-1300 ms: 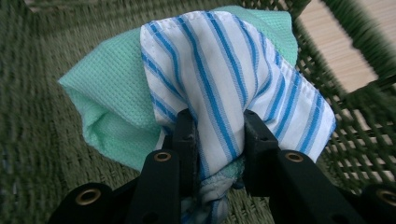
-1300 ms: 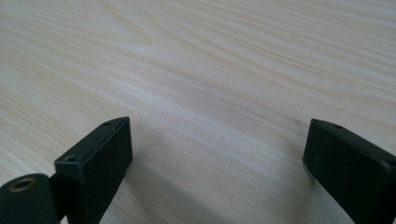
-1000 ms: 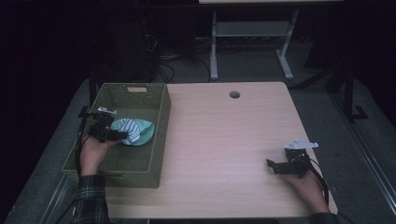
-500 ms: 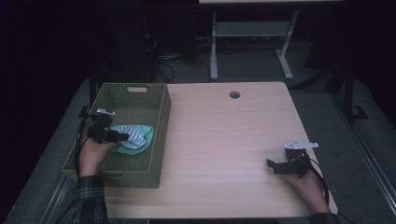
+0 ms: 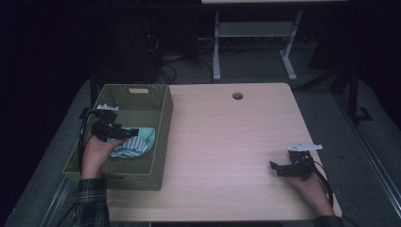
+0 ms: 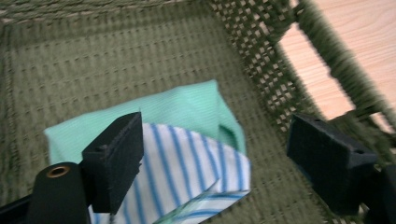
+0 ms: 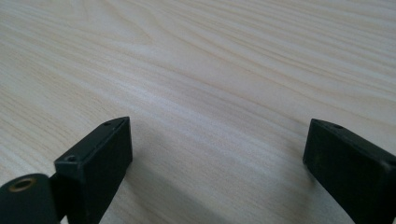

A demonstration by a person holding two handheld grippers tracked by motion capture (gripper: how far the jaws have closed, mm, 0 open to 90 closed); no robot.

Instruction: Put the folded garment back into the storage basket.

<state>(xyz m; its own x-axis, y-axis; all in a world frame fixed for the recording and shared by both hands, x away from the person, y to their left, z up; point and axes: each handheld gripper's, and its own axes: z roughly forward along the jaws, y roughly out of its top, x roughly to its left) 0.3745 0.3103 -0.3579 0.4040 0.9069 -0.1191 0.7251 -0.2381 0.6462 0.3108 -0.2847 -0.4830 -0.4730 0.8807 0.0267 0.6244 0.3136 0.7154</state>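
I think I am working in an office or a lab room. My table (image 5: pixel 227 142) is a pale wood desk with a round cable hole (image 5: pixel 237 96) in it. Behind it stands a second desk on a white metal frame (image 5: pixel 253 42). Black cables (image 5: pixel 163 59) lie in a heap on the grey carpet (image 5: pixel 312 101). The back of the room is dark.
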